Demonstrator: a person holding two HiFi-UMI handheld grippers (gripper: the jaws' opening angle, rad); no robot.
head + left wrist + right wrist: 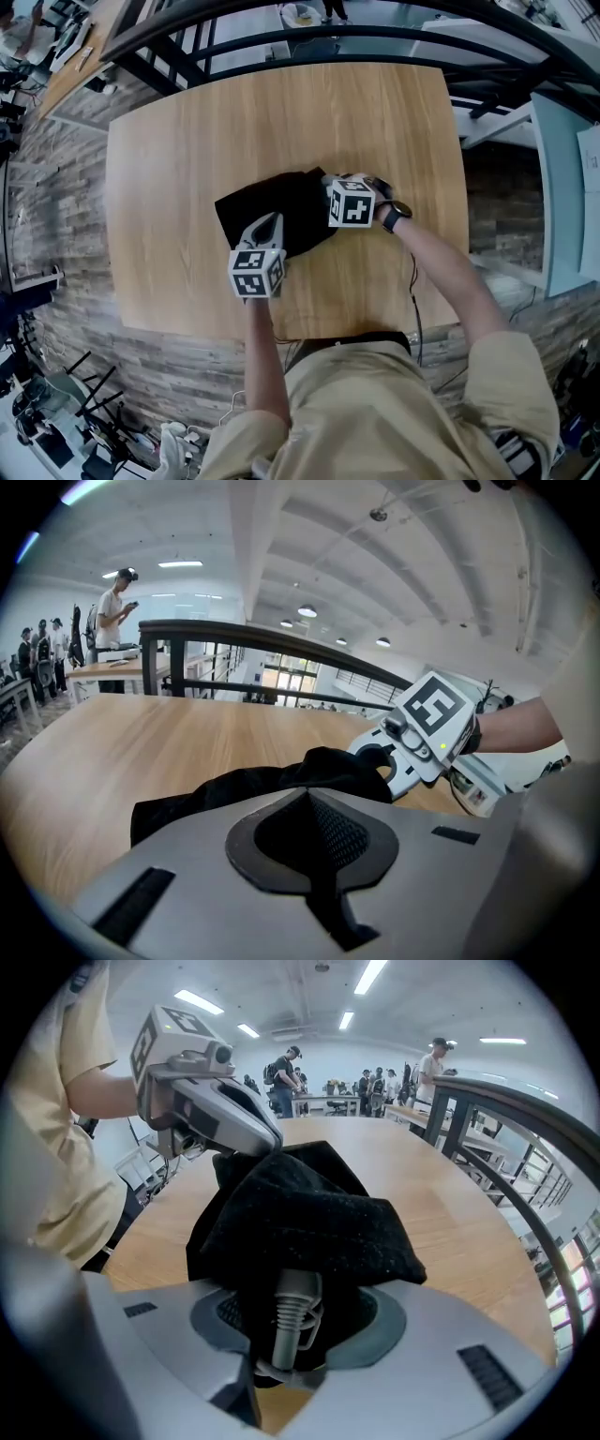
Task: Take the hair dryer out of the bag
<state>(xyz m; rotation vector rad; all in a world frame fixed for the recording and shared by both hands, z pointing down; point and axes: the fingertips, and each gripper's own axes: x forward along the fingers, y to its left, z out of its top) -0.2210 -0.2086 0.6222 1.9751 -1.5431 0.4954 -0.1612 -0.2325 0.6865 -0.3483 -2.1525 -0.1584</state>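
A black cloth bag (281,211) lies on the wooden table (234,122), a little toward 6 o'clock from the tabletop's centre in the head view.

The left gripper (270,220) reaches in from 7 o'clock. Its jaws are pressed together on a fold of the bag's cloth, and in the right gripper view that fold rises to its tip.

The right gripper (295,1312) works at the bag's 2 o'clock corner. Its jaws stand moderately apart and straddle the bag's mouth. A grey ribbed stem of the hair dryer (295,1321) pokes out there, pointing toward 6 o'clock in that gripper's own view. Dark gaps show on both sides of the stem, so the pads are not clamped on it. The rest of the dryer is hidden inside the bag, which drapes over it.

The only markings in view are the black-and-white square code patterns on the cubes, one on the left gripper (256,272) and one on the right (352,203).

A dark watch (396,216) sits on the person's right wrist. A dark railing (244,635) runs beyond the table's 12 o'clock edge. Several people (375,1082) stand at benches in the distance.
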